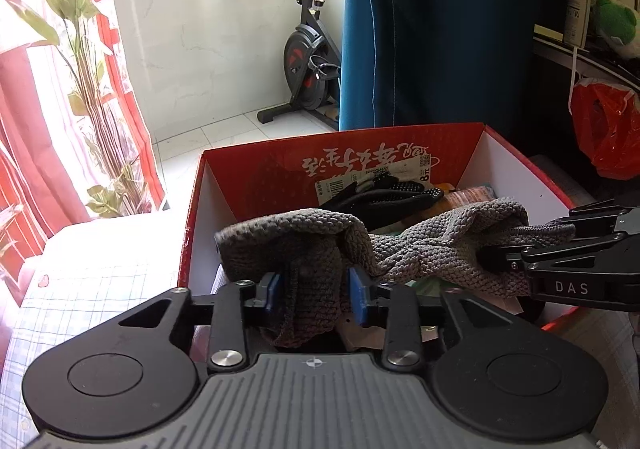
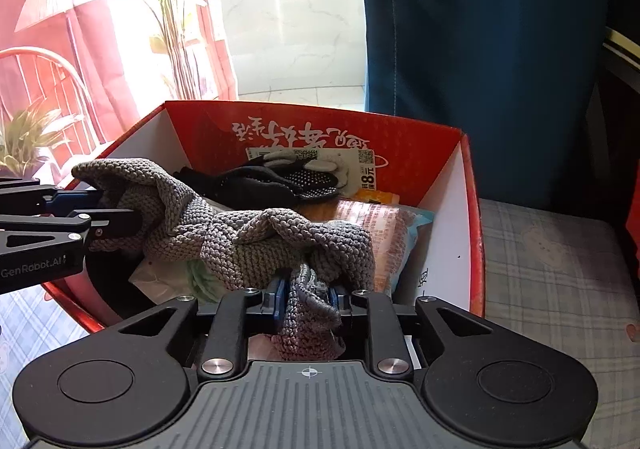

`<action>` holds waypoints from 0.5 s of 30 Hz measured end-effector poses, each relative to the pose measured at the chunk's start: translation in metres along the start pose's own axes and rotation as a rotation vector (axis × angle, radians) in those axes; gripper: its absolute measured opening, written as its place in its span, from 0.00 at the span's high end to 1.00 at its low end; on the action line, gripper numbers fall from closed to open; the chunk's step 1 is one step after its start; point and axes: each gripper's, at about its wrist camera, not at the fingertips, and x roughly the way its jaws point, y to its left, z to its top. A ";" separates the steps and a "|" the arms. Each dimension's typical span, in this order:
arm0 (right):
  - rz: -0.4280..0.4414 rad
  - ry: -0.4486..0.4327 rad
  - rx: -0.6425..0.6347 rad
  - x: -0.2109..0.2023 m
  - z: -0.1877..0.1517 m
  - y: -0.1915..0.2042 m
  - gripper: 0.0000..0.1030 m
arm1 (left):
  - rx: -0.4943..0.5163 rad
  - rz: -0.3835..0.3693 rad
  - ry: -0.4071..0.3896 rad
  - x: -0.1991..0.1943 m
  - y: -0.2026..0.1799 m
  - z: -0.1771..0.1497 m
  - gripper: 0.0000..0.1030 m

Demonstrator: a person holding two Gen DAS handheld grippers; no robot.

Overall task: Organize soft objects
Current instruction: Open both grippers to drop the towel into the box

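Observation:
A grey knitted cloth point(image 1: 420, 249) point(image 2: 248, 241) hangs stretched and twisted over an open red cardboard box point(image 1: 340, 137) point(image 2: 320, 113). My left gripper point(image 1: 316, 293) point(image 2: 108, 209) is at the cloth's left end. Its blue pads stand a little apart from the fabric that lies between them. My right gripper point(image 2: 308, 297) point(image 1: 520, 245) is at the other end, its pads pressed on a bunched fold. Inside the box lie black dotted gloves point(image 1: 384, 197) point(image 2: 280, 181) and a pink packet point(image 2: 376, 225).
The box sits on a checked sheet point(image 1: 100, 281) point(image 2: 560, 269). Behind it hang a blue curtain point(image 1: 440, 29) and red patterned drapes with a plant point(image 1: 92, 89). An exercise bike point(image 1: 308, 69) stands on the tiled floor. A red plastic bag point(image 1: 604, 125) hangs at right.

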 end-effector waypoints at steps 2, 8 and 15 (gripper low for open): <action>0.003 0.002 0.020 -0.004 0.000 -0.002 0.73 | 0.004 -0.005 -0.013 -0.007 0.000 -0.001 0.37; -0.003 -0.010 0.024 -0.022 -0.003 -0.002 0.46 | 0.024 -0.012 -0.043 -0.027 -0.002 -0.006 0.07; -0.015 -0.023 0.034 -0.045 -0.008 0.002 0.26 | -0.008 0.024 -0.048 -0.046 -0.001 -0.013 0.00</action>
